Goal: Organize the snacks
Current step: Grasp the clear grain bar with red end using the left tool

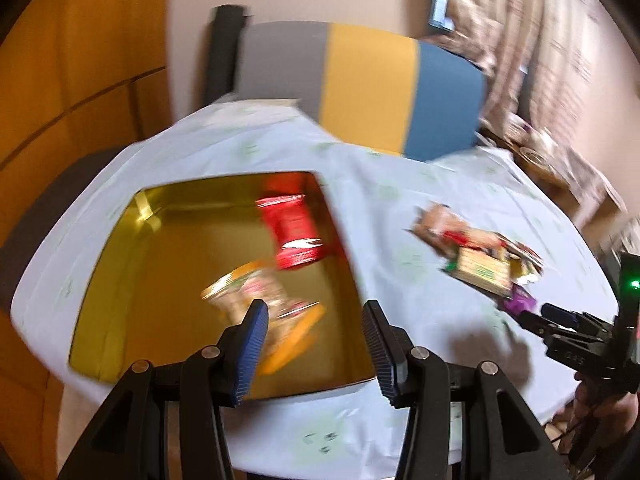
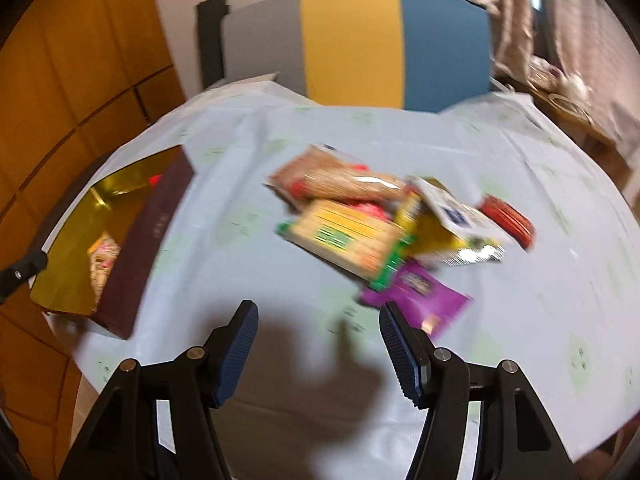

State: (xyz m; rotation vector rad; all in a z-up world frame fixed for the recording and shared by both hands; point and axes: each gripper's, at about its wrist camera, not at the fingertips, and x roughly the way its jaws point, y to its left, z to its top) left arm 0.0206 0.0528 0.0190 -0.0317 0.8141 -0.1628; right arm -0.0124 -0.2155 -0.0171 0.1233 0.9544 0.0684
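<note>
A gold-lined box (image 1: 120, 264) sits on the table at the left; it also shows in the right wrist view (image 2: 64, 264). Inside lie a red snack packet (image 1: 294, 232) and a tan and orange packet (image 1: 276, 312). My left gripper (image 1: 314, 346) is open and empty above the box's near part. A pile of snacks (image 2: 360, 216) lies mid-table, with a yellow-green pack (image 2: 348, 240) and a purple packet (image 2: 420, 292). The pile also shows in the left wrist view (image 1: 476, 256). My right gripper (image 2: 318, 350) is open and empty, just short of the purple packet.
A light blue tablecloth (image 2: 520, 320) covers the table. A chair (image 2: 352, 44) with grey, yellow and blue panels stands behind it. Wooden panelling (image 2: 60, 92) is at the left. A cluttered side table (image 2: 568, 108) stands at the far right. Both views are motion-blurred.
</note>
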